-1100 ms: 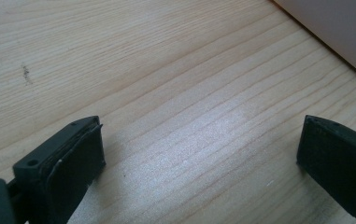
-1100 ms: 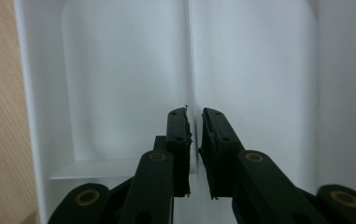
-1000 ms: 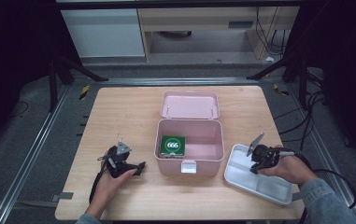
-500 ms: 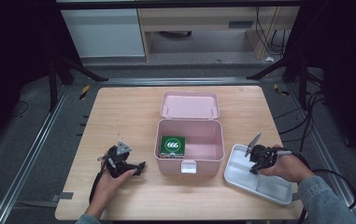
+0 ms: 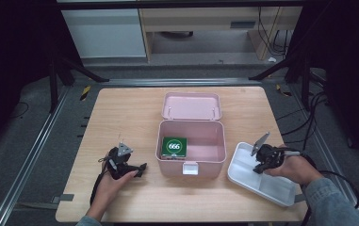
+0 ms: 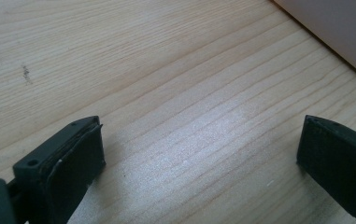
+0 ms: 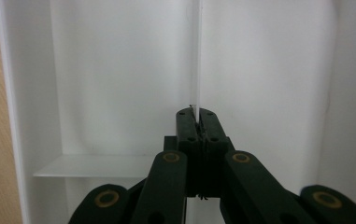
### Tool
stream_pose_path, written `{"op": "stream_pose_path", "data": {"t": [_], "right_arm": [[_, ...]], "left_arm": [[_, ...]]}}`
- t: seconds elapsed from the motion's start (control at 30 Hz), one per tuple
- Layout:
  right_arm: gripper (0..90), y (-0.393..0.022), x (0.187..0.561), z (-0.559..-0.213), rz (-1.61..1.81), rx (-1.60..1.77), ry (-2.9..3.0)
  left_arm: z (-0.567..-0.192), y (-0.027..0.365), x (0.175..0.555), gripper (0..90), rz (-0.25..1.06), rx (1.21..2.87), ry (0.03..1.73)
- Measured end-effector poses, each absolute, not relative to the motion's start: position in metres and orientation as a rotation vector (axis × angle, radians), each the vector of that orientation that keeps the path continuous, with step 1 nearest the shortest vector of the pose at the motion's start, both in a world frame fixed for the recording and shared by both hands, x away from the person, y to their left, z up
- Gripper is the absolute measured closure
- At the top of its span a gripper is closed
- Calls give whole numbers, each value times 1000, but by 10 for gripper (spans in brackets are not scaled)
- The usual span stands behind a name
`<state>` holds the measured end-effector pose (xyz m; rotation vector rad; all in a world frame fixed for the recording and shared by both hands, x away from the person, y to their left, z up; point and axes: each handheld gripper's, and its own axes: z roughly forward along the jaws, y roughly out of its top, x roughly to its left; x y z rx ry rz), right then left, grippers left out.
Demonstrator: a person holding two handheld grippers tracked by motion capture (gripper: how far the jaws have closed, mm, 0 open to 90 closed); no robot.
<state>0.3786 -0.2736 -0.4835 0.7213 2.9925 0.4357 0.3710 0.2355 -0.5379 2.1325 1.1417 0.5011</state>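
Right tool (image 7: 196,112) clenched on the white tray's divider (image 7: 199,56) — left tool (image 6: 199,149) released, wide apart over the table (image 6: 166,70).

Lab or recording studio, not home; pale wooden table (image 5: 120,117) stands alone on grey carpeted floor (image 5: 21,155); metal floor rails (image 5: 40,141) run past table's left and right edges; black tripod legs (image 5: 73,68) beyond its far corners; loose black cables (image 5: 309,117) at right; dark surround; white cabinet (image 5: 104,28) and beige desk (image 5: 205,23) behind.
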Motion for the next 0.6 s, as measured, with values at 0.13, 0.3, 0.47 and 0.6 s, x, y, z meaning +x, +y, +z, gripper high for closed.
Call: {"op": "stream_pose_path", "data": {"t": [0.13, 0.3, 0.47, 0.6], "right_arm": [[899, -283, 376, -471, 512, 748, 2947], [899, -291, 374, -454, 600, 762, 2895], [899, -294, 377, -430, 650, 754, 2844], [899, -293, 381, -411, 677, 739, 2816]], "left_arm": [[-538, 236, 371, 0, 501, 2133, 1142], [-538, 236, 371, 0, 501, 2133, 1142], [-538, 235, 371, 0, 501, 2133, 1142], [-538, 236, 371, 0, 501, 2133, 1142]]}}
